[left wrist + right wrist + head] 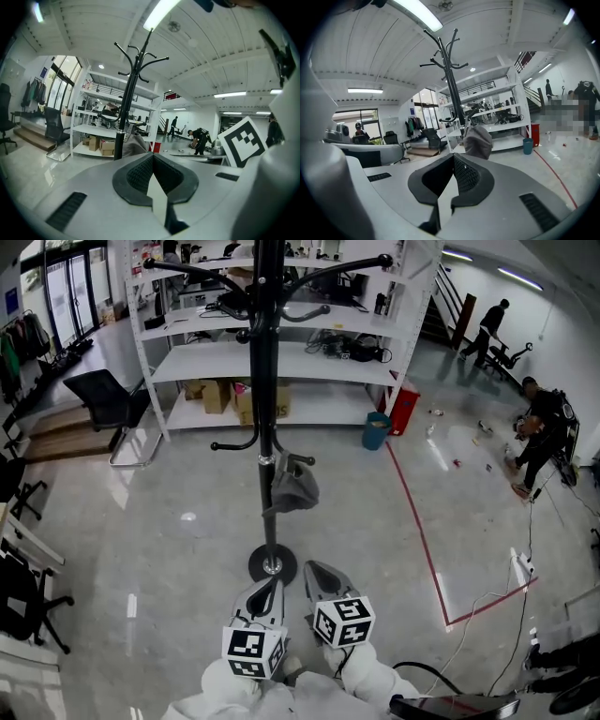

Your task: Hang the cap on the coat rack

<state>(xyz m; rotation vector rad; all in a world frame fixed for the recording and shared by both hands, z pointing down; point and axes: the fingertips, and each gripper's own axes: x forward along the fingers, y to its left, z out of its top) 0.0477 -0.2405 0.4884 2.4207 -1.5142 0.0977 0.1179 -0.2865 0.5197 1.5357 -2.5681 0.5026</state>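
A black coat rack stands on a round base straight ahead of me. On one of its low hooks hangs a grey cap, a little right of the pole. My left gripper is shut and holds nothing, its tip just short of the base. Beside it my right gripper is shut and empty too. The left gripper view looks past the closed left gripper to the rack and the cap. In the right gripper view the cap hangs beyond the shut right gripper.
White shelving with boxes stands behind the rack. A black office chair is at the left and a teal bin at the shelf's right foot. Red floor tape and cables run on the right, where people work.
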